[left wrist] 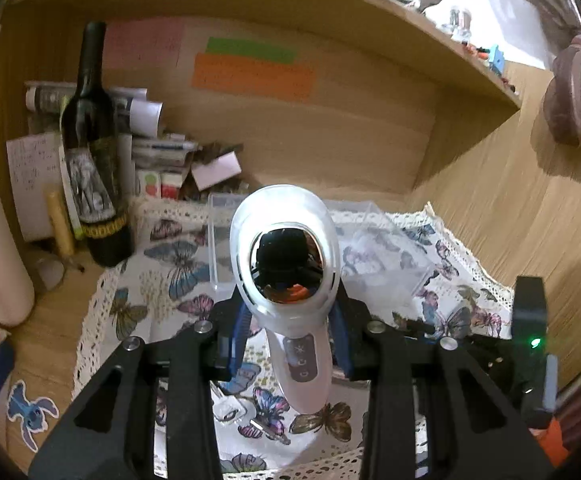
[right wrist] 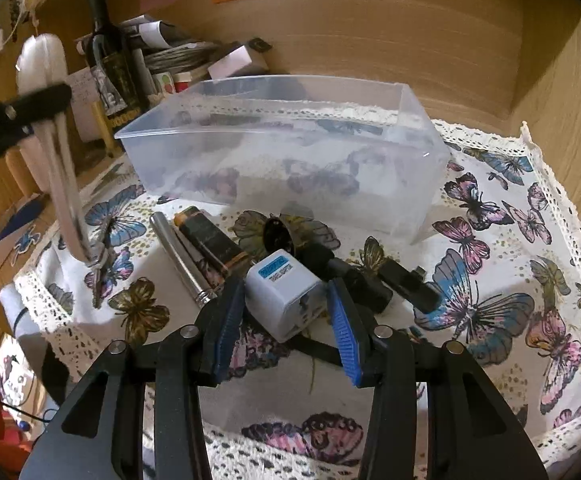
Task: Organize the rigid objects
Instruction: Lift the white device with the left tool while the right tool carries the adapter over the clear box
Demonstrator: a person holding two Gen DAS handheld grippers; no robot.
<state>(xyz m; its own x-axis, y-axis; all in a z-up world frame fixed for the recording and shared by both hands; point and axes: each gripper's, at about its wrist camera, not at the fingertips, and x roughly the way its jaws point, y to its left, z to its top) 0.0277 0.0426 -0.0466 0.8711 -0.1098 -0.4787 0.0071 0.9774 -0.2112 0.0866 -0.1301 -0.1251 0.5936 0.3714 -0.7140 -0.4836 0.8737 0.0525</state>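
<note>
light: warm, dim indoor | glare: blown-out white window [left wrist: 510, 8] top right, left view | blur: smeared white handheld device [right wrist: 56, 148], right view | distortion: fisheye bowing, black vignette corners

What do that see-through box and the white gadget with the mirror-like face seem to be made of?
The box looks like thin clear plastic, slightly frosted: the cloth's butterflies show through it. The white gadget seems glossy plastic with a chrome-like polished face, which reflects the camera.
</note>
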